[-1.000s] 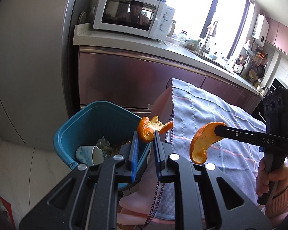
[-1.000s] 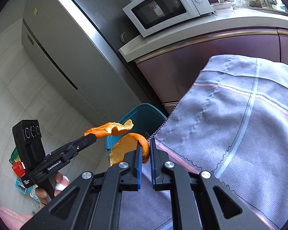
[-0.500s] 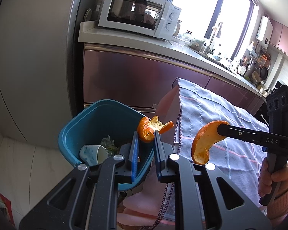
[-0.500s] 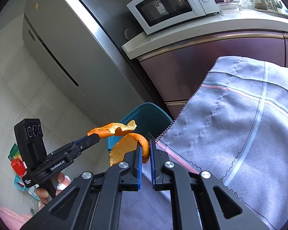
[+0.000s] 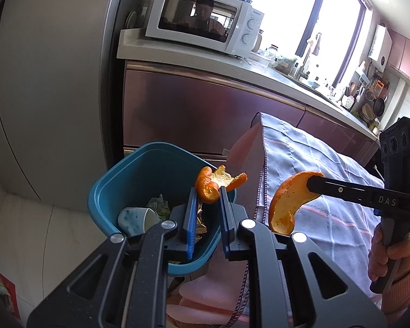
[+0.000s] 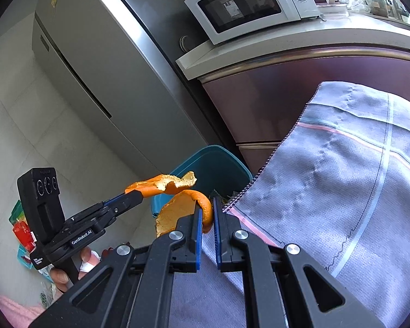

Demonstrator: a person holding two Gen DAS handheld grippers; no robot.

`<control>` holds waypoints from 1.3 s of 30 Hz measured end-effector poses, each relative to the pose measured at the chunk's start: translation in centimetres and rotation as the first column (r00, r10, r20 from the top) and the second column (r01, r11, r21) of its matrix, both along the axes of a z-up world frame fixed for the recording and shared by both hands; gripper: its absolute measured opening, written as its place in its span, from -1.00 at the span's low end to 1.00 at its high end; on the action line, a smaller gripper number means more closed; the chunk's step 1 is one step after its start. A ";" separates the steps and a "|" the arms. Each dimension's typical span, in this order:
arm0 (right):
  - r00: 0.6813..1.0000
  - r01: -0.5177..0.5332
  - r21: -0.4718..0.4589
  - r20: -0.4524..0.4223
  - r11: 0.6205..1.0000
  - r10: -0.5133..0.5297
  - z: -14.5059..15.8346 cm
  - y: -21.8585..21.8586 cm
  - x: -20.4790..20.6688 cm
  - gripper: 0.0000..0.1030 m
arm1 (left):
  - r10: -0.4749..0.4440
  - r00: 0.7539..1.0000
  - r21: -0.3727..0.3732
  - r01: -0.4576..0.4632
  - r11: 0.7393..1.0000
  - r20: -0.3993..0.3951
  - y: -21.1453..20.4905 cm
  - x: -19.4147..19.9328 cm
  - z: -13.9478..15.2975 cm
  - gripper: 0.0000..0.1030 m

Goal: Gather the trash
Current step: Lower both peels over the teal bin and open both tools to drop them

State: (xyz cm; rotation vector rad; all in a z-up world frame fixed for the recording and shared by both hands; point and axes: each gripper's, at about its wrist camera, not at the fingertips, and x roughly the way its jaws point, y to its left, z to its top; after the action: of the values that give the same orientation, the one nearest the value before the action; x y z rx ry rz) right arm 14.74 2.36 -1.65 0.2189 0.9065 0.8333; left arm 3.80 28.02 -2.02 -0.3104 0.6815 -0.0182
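Observation:
My left gripper [image 5: 208,191] is shut on a curled orange peel [image 5: 213,183], held over the right rim of a teal trash bin [image 5: 117,188]. The bin holds a paper cup [image 5: 135,217] and wrappers. My right gripper [image 6: 206,207] is shut on a second, larger orange peel [image 6: 177,210]. In the left wrist view this peel [image 5: 287,202] hangs to the right of the bin, above the cloth edge. In the right wrist view the left gripper [image 6: 136,194] holds its peel [image 6: 164,183] in front of the bin [image 6: 213,164].
A grey checked cloth [image 5: 328,169] covers a surface right of the bin. A tall fridge [image 6: 101,63] stands at the left. A counter with maroon cabinets [image 5: 205,109] and a white microwave [image 5: 202,24] stands behind. Packets lie on the floor [image 6: 22,227].
Both grippers have moved closer to the bin, still holding their peels. The bin looks larger and sits more to the centre in the left wrist view.

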 end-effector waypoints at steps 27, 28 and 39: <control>0.999 -0.028 -0.039 -0.023 0.999 0.027 -0.5 2.2 1.1 -0.87 | 0.023 1.000 0.004 -0.023 1.000 -0.003 0.8 0.6 -0.3 -0.70; 0.999 -0.028 -0.041 -0.023 0.999 0.027 -0.5 2.3 1.1 -0.87 | 0.023 1.000 0.004 -0.023 1.000 -0.003 0.8 0.7 -0.3 -0.70; 0.999 -0.040 -0.061 -0.032 0.997 0.038 -1.0 3.5 1.5 -0.87 | 0.032 0.999 0.006 -0.032 0.999 -0.006 1.2 1.0 -0.5 -0.70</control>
State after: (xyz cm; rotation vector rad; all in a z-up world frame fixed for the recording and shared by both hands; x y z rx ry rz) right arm 16.23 5.88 -2.64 0.1612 0.9670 0.8387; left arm 4.85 29.23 -2.49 -0.3159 0.6822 0.0156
